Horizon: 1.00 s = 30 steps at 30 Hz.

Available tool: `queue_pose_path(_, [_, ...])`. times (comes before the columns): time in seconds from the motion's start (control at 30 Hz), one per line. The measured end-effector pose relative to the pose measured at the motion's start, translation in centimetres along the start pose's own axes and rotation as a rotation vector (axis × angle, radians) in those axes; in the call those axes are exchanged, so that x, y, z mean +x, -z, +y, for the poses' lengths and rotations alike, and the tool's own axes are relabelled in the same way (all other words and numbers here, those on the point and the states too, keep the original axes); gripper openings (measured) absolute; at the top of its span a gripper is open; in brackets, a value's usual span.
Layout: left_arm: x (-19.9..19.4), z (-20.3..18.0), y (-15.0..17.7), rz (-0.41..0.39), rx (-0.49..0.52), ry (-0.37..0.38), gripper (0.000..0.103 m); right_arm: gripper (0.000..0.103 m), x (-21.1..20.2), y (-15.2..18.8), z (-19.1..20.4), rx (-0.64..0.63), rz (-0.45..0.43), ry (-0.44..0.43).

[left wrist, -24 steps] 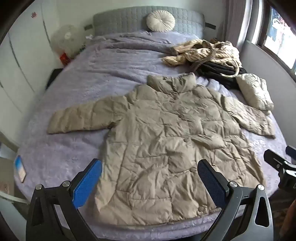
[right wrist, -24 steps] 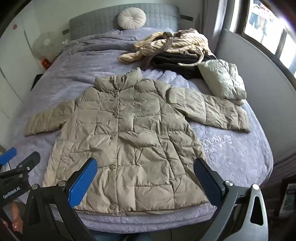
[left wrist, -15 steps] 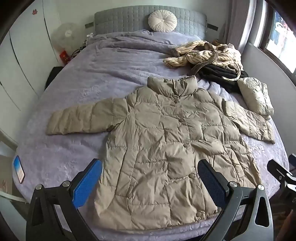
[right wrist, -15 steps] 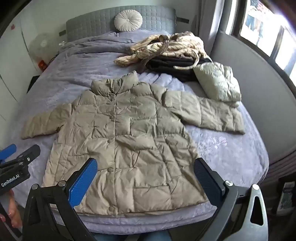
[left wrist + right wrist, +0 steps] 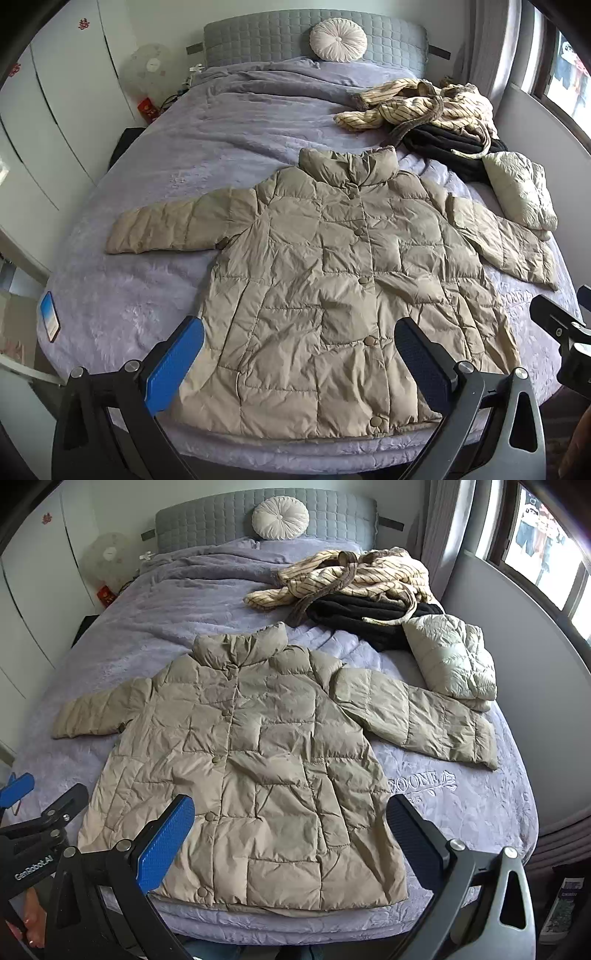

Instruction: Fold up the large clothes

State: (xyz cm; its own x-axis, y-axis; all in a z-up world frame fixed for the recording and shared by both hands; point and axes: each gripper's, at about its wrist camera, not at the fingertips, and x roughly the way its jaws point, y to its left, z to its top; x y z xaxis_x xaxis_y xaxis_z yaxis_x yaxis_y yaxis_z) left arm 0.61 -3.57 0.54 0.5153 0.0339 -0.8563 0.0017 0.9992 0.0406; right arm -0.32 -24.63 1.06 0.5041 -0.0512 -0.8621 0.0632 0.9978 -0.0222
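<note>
1. Beige quilted puffer jacket (image 5: pixel 332 288) (image 5: pixel 240 775): lies flat and front-up on the lavender plush bedspread (image 5: pixel 221 147) (image 5: pixel 166 602), snap buttons fastened down the placket, stand collar toward the headboard, hem at the near edge of the bed. Both sleeves spread outward to either side. Surface creased; nothing folded yet.

2. Left gripper (image 5: pixel 299 365): black frame with 2 blue-padded fingers, jaws spread wide, nothing between the pads. It hangs above the jacket's hem, apart from the fabric, angled down toward the bed.

3. Right gripper (image 5: pixel 291 842): same build, jaws likewise wide apart and empty, above the hem on the jacket's other half. Its frame shows at the right edge of the left wrist view; the left unit shows at the left edge of the right wrist view, with fingertips of a person's hand (image 5: pixel 31 923) below it.

4. Pale green puffer garment, folded into a compact bundle (image 5: pixel 521 192) (image 5: pixel 450 657): rests just beside the far sleeve's cuff, near the wall.

5. Cream striped garment with brown belt (image 5: pixel 417 107) (image 5: pixel 351 576): heaped loosely atop a black folded garment (image 5: pixel 443 144) (image 5: pixel 365 616), beyond the jacket's collar.

6. Round white pleated cushion (image 5: pixel 338 40) (image 5: pixel 280 518): propped against the grey quilted headboard (image 5: pixel 258 37) (image 5: pixel 207 520).

7. White standing fan (image 5: pixel 147 70) (image 5: pixel 107 554): beside the bed's head end.

8. Blue-faced phone (image 5: pixel 50 315): lies at the bedspread's left edge.
</note>
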Motion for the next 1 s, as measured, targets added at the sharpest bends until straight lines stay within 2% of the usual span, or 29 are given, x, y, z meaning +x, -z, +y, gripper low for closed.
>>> queue_pose_path(0.57, [1.4,0.5,-0.6,0.021,-0.005,0.003,0.103,0.103,1.5,-0.4,-0.4,0.032,0.043,-0.011])
queue_pose_path(1.0, [1.6,0.3,-0.4,0.021,-0.004,0.002,0.103,0.103,1.5,-0.4,-0.2,0.031,0.041,-0.012])
